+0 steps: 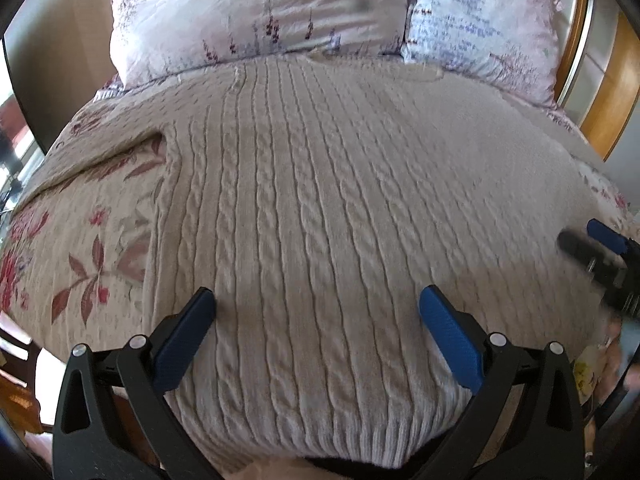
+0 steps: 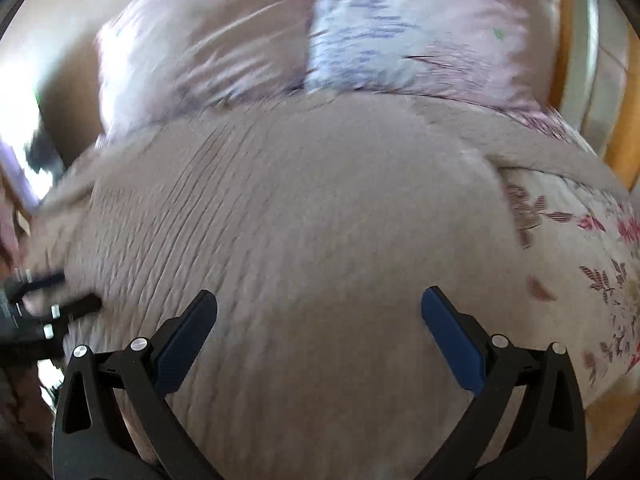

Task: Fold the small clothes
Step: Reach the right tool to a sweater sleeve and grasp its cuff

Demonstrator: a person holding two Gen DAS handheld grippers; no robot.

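Note:
A beige cable-knit sweater [image 1: 304, 216] lies spread flat on the bed, its ribbed hem nearest me. My left gripper [image 1: 316, 304] is open and empty, hovering over the sweater's lower middle. My right gripper [image 2: 318, 304] is open and empty over the sweater's smoother right part [image 2: 320, 220]; that view is blurred. The right gripper also shows at the right edge of the left wrist view [image 1: 600, 252]. The left gripper shows blurred at the left edge of the right wrist view [image 2: 60, 300].
A floral bedspread [image 1: 80, 240] covers the bed under the sweater and shows on the right too [image 2: 580, 260]. Two pale floral pillows [image 1: 260, 12] lie at the head of the bed. A wooden frame [image 1: 616, 92] stands at the far right.

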